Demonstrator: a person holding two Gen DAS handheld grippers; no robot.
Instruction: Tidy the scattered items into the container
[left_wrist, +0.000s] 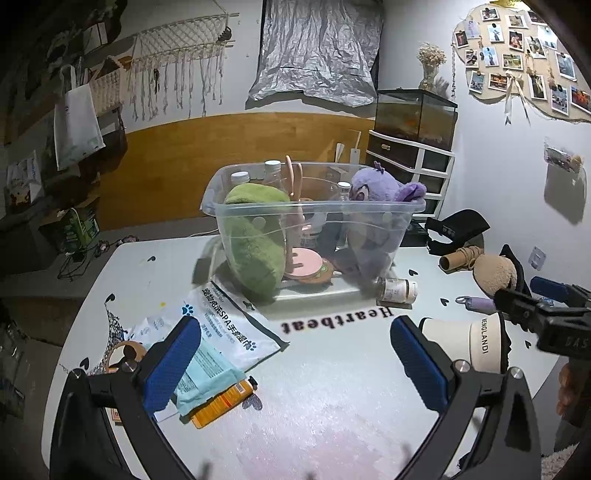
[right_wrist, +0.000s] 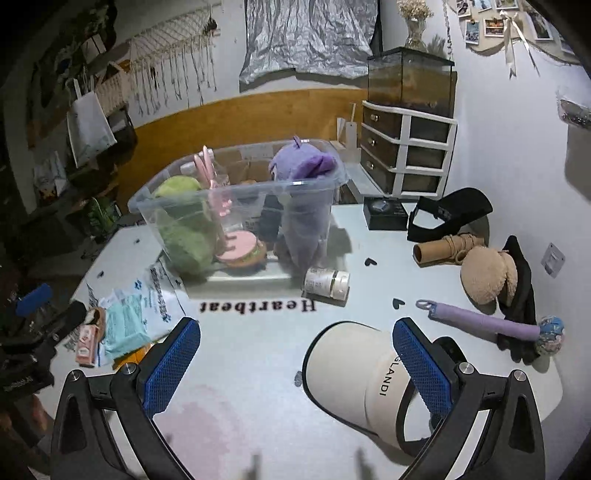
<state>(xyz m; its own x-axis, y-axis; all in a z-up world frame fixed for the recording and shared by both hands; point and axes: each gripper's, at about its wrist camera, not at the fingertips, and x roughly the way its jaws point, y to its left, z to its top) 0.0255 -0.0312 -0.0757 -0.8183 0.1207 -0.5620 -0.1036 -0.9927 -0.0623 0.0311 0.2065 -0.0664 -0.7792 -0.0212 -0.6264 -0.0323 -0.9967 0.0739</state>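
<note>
A clear plastic bin (left_wrist: 314, 208) (right_wrist: 236, 192) stands mid-table and holds a green plush (left_wrist: 255, 236), a purple plush (left_wrist: 373, 188), bottles and a pink toy. A small white bottle (left_wrist: 396, 290) (right_wrist: 327, 282) lies in front of the bin. A cream cap (right_wrist: 354, 373) (left_wrist: 465, 341) lies by my right gripper's right finger. My left gripper (left_wrist: 295, 363) is open and empty over bare table. My right gripper (right_wrist: 297, 363) is open and empty. Wipe packs (left_wrist: 229, 328) (right_wrist: 127, 325) and an orange pack (left_wrist: 221, 402) lie at the left.
At the right lie a black visor (right_wrist: 450, 212), a tan roll (right_wrist: 443, 249), a beige plush (right_wrist: 484, 275), a purple strap (right_wrist: 480, 319) and a black box (right_wrist: 384, 212). A drawer unit (right_wrist: 406, 147) with a glass tank stands behind the table.
</note>
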